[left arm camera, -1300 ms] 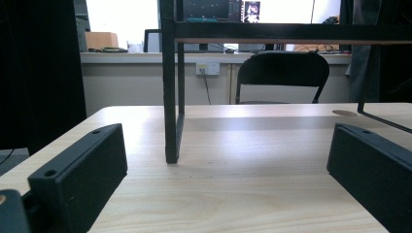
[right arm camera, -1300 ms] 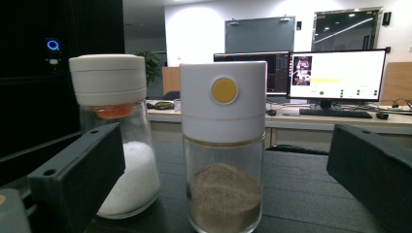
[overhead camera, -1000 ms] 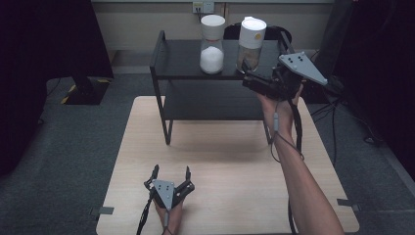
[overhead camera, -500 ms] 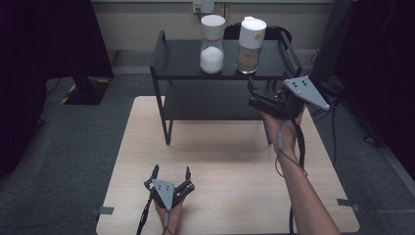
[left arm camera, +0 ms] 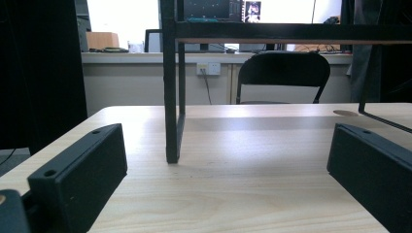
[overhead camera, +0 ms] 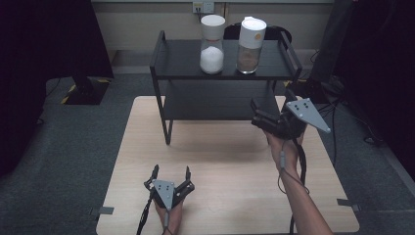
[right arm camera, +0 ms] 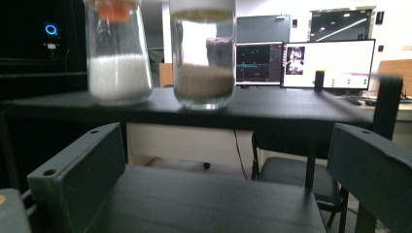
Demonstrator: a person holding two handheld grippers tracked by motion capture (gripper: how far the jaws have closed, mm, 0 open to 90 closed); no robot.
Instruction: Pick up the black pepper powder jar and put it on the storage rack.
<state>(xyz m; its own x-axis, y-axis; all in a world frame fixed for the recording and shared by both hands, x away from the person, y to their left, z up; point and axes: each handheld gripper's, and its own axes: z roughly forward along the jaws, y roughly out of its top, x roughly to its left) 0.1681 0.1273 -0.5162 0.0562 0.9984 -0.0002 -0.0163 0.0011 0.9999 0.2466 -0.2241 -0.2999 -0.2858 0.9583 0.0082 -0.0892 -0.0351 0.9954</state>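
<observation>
- In the right gripper view the top edge cuts off the lids of the white-filled jar (right arm camera: pixel 119 58) and the brown-filled jar (right arm camera: pixel 204 53).
- The shelf post (right arm camera: pixel 388 104) at that view's right is blurred.
- In the left gripper view the rack (left arm camera: pixel 170 92) runs past the top edge, hiding its upper shelf.
- The monitor screens (right arm camera: pixel 328 63) are too small to read.

Two jars side by side on rack (overhead camera: pixel 186 58) top shelf: sugar jar (overhead camera: pixel 212 45) left, brown-grain jar (overhead camera: pixel 250 46) right; rack standing at rear of surface (overhead camera: pixel 220 171).
</observation>
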